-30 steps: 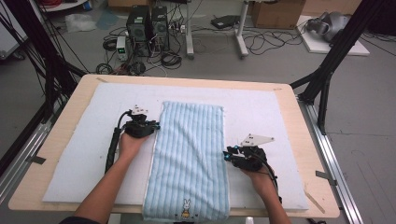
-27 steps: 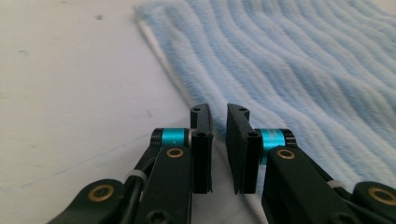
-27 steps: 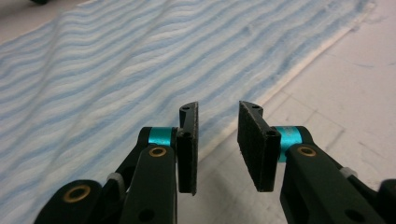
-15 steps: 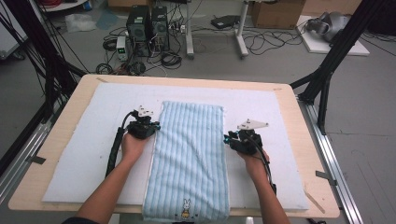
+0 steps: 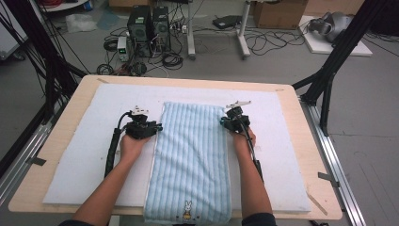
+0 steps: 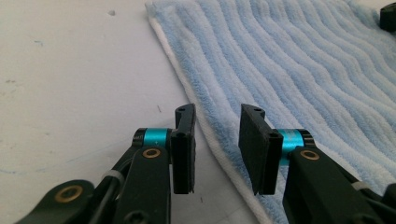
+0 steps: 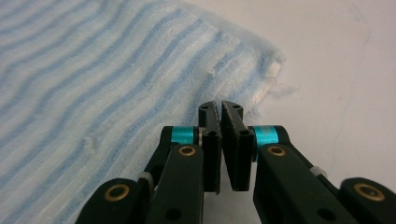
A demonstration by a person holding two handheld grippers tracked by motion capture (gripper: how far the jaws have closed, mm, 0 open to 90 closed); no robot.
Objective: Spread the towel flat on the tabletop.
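Towel (image 5: 190, 160) between left tool (image 5: 151, 128) and right tool (image 5: 225, 121)

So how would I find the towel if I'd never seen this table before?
Look at the wooden table and the big white mat spread on it. In the middle of the mat lies the towel, long and narrow, reaching to the near edge. It is the one fluffy thing with light blue and white stripes, and it has a small bunny on its near end.

Wooden table (image 5: 61, 141), white mat (image 5: 94, 141) covering it, striped blue towel (image 5: 190, 155) flat on mat
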